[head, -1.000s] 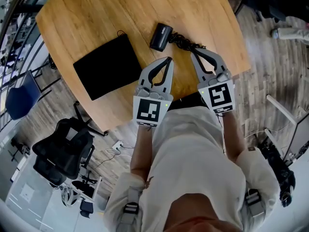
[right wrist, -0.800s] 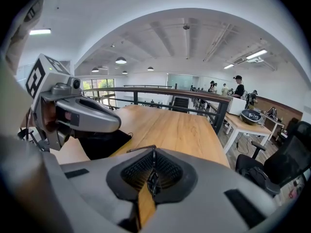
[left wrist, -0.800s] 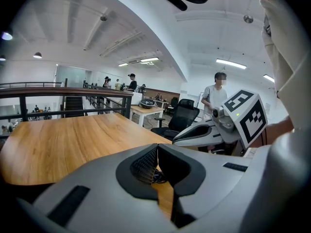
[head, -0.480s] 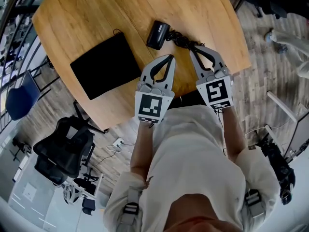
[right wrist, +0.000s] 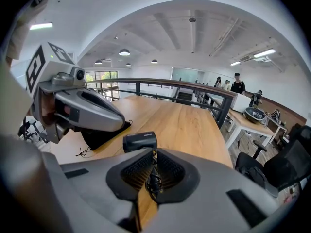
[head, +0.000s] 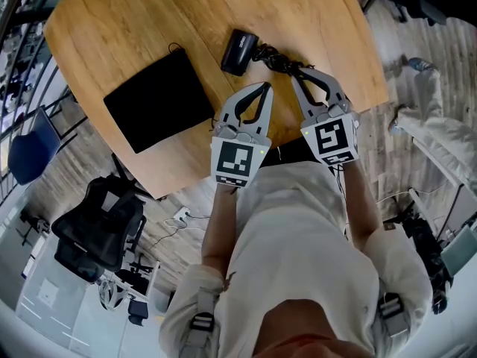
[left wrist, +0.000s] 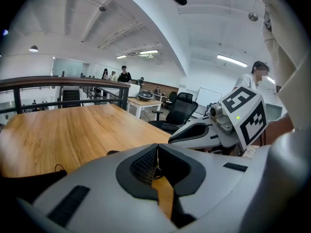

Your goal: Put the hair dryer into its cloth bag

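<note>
- Step, as I read it: reaching in, nothing picked up yet. Both grippers hang over the near edge of the table [head: 149, 21], pointing at the hair dryer.
- Left gripper [head: 263, 86]: jaws closed together, nothing between them.
- Right gripper [head: 296, 73]: jaws also closed. Its own view shows the cord [right wrist: 154, 178] through the gap behind the tips; it looks like it's lying on the table, not pinched. I can't tell if the tips touch it.
- Hair dryer [head: 240, 51]: black, lying on its side on the table, just beyond both grippers' tips. Its bunched cord [head: 279, 60] trails toward the right gripper.
- Cloth bag [head: 159, 99]: black, flat on the table, left of the dryer and apart from it. It looks empty.
- To do it well: open the jaws before going lower, since closed tips would only shove the dryer.
- The right gripper is best placed for the dryer. Grab the body across its narrow side, not the cord, as a cord grip would let it swing.
- The left gripper should go for the bag. A string loop shows at the far corner, so the mouth is probably on that edge. Pinch one layer only and lift to open it.
- Feed the dryer in body first, then tuck the cord after it.
- Risk: the loose cord snags on the bag's edge, or the flat bag slides on the smooth wood.
</note>
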A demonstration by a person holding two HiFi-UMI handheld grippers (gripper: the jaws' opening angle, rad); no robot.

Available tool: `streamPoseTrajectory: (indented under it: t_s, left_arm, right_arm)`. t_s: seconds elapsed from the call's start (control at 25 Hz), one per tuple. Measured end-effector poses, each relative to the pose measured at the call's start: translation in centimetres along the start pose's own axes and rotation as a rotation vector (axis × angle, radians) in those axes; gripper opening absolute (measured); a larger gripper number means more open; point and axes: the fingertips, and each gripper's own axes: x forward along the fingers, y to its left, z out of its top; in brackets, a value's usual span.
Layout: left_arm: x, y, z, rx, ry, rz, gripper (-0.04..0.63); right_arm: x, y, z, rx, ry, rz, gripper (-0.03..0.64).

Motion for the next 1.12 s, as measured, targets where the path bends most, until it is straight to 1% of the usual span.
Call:
streamPoseTrajectory:
  t_s: [0.36, 0.4, 0.44, 0.6, 1.12]
  left_arm:
    - [1.4, -0.1, -1.2, -0.016, 0.03, -0.009, 0.02]
    - [1.5, -0.1, -1.3, -0.019, 0.033, -0.009, 0.02]
    - [1.6, 0.0, -1.4, -0.022, 0.035, -0.01, 0.02]
    - [2.1, 0.2, -2.0, -0.033, 0.046, -0.011, 0.02]
    - [3.4, 0.9, -2.9, -0.054, 0.063, -0.011, 0.02]
  right_arm:
    - [1.3, 0.0, -1.6, -0.018, 0.035, 0.029, 0.026]
    - [1.5, 0.0, -1.8, -0.02, 0.04, 0.033, 0.04]
    - [1.7, 0.0, -2.0, -0.023, 0.047, 0.037, 0.08]
    - [2.6, 0.3, -2.8, -0.037, 0.069, 0.051, 0.086]
    - [4.9, 0.4, -4.5, -0.115, 0.133, 0.084, 0.158]
